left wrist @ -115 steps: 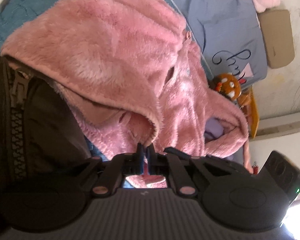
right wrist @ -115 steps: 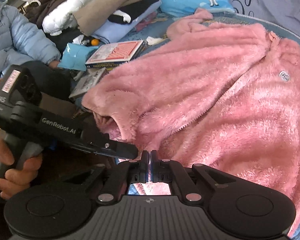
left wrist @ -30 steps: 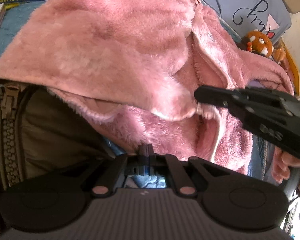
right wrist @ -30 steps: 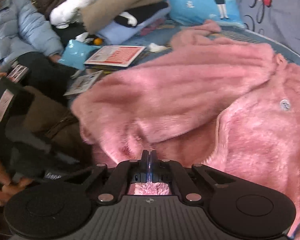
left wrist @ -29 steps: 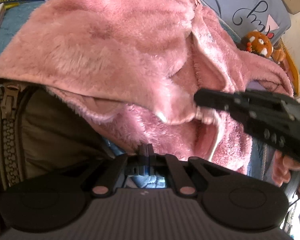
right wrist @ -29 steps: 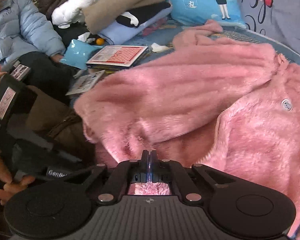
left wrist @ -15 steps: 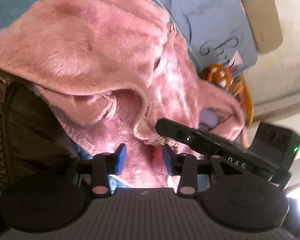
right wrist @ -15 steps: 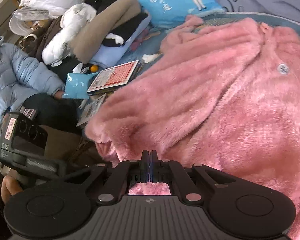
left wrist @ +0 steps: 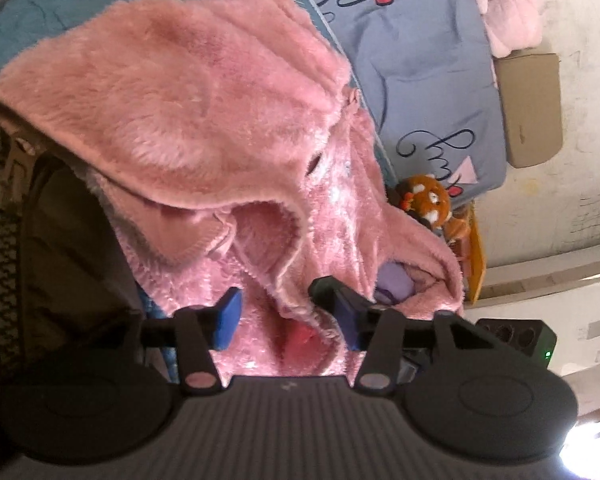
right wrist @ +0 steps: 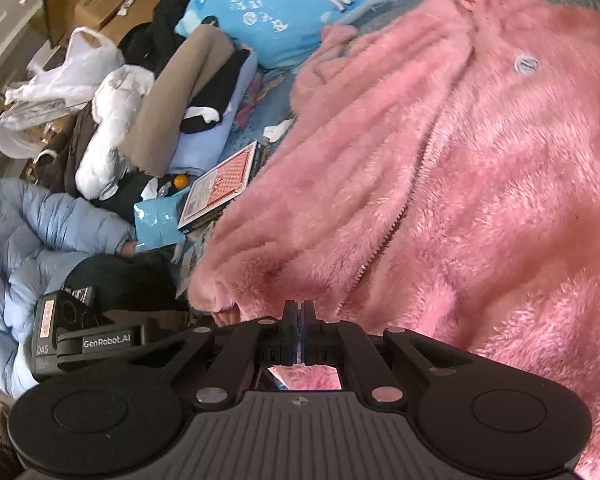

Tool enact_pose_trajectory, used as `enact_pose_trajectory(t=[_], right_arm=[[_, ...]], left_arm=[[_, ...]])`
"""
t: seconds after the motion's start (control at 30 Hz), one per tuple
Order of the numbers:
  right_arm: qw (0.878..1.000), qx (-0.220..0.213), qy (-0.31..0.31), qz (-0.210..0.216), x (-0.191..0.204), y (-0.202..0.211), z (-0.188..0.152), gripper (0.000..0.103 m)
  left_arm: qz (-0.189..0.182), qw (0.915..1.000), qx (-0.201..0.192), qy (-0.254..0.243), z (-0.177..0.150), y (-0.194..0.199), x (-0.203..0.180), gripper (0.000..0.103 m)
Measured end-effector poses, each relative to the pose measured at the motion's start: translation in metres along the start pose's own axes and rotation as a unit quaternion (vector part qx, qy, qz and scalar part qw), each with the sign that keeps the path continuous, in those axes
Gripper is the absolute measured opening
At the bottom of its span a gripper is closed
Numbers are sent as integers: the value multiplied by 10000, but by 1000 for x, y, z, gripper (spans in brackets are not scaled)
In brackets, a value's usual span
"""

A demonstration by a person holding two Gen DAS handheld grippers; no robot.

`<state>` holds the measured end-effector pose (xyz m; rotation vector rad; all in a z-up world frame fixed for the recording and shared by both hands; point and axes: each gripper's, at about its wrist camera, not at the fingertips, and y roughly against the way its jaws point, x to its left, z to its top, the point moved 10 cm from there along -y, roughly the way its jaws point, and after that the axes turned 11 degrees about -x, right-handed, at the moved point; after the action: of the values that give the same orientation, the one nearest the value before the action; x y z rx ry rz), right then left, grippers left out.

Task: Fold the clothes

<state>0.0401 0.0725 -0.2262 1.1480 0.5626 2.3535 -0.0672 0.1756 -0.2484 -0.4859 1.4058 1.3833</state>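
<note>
A fluffy pink zip jacket (left wrist: 204, 120) lies spread on the blue bed cover, its front zip (right wrist: 396, 216) running diagonally in the right wrist view. My left gripper (left wrist: 287, 320) has its blue pads (left wrist: 228, 318) apart and closing, with the jacket's lower hem lying between them, not pinched. My right gripper (left wrist: 320, 284) pokes in just behind the left's right finger and pinches that hem. In its own view the right gripper (right wrist: 299, 320) is shut at the jacket's bottom edge, pink pile showing beneath. The left device's black body (right wrist: 84, 342) sits low at the left.
A dark zipped garment (left wrist: 4, 240) fills the left edge. Beyond the jacket are a lilac-blue quilt (left wrist: 420, 80), an orange plush toy (left wrist: 428, 200) and a cardboard box (left wrist: 532, 108). A clothes pile (right wrist: 180, 80), blue cartoon pillow (right wrist: 280, 12), card box (right wrist: 220, 188) and light-blue puffer (right wrist: 28, 240) crowd the left.
The left jaws went from shut to wide apart, then narrowed a little. Both views rolled. The right gripper came in from the right to sit close by the left's right finger, still pinching the hem.
</note>
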Motion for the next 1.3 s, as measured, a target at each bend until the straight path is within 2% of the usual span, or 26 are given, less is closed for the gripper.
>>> enact_pose_trajectory(t=[0.03,0.1,0.13,0.2,0.4,0.57,0.67,0.8,0.93,1.03,1.2,1.3], right_arm=[[10000,11,-26,-20,0,-1,-1,2],[10000,12,-43,-54,0,-2,-3,2],[10000,0,-72,-60,0,-2,-3,2],[9999,-39,-138,-68,0,-3,-1,2],[9997,-109,-25,-238,3,-5,0,2],[9996,-127,-43,-267,3,-5,-1,2],[9982,-3,457,-377,6,-7,-4,1],[9868,232,1510,-538,15,-12,-12,2],[9604,567,2668,-564,25,-22,-23,2],[9301,807,3537,-582,31,-27,-32,3],[8701,1082,4770,-612,40,-39,-50,3],[8258,1154,5482,-649,45,-44,-61,4]], left_arm=[[13,10000,0,62,0,0,1,30],[-14,9998,5,208,1,0,2,16],[-28,9996,17,266,1,0,2,13],[-9,9995,-12,301,1,0,2,12],[-111,9966,72,819,-3,-4,0,12],[-89,9961,-41,877,-1,-3,2,10],[145,9980,-18,622,-3,-7,3,7],[339,9988,81,335,-7,-13,4,6],[494,9986,131,106,-10,-16,5,6],[594,9980,176,-86,-13,-18,5,5],[847,9949,228,-493,-18,-19,9,5],[990,9926,228,-658,-20,-19,11,5]])
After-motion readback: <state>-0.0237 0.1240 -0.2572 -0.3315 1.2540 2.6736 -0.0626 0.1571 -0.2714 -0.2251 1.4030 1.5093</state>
